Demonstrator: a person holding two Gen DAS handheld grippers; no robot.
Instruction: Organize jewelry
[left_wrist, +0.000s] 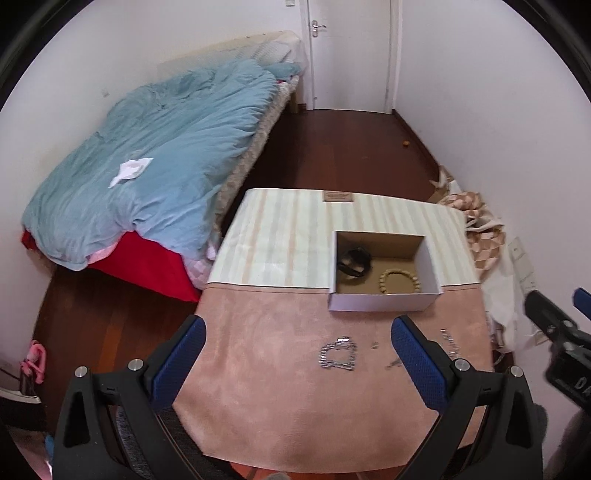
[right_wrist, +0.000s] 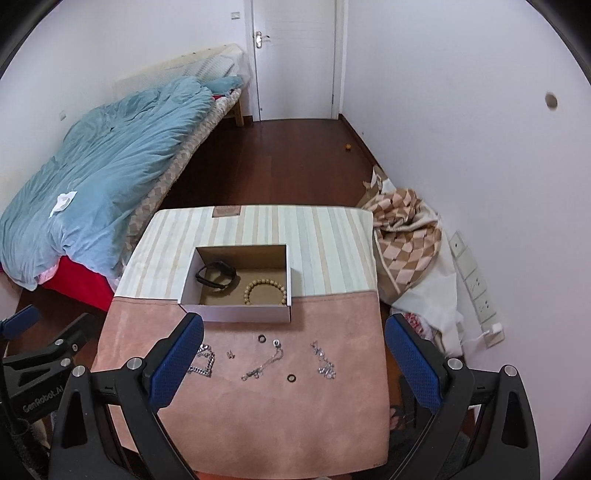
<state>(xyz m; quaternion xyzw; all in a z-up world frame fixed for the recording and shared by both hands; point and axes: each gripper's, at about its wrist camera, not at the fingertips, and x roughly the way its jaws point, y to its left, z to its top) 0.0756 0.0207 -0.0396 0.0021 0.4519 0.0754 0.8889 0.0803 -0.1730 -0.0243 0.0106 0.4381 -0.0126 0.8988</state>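
Both claws gape empty; box (right_wrist: 236, 314) holds beads (right_wrist: 265, 291), perhaps a watch (right_wrist: 216, 276).

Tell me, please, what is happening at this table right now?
A person holding a gripper in each hand is sorting jewelry into a cardboard box. A black band and a beaded bracelet already lie inside it. Out on the pink cloth remain a chunky chain, thinner chains and two small dark rings. The left gripper and right gripper both hover open, holding nothing.
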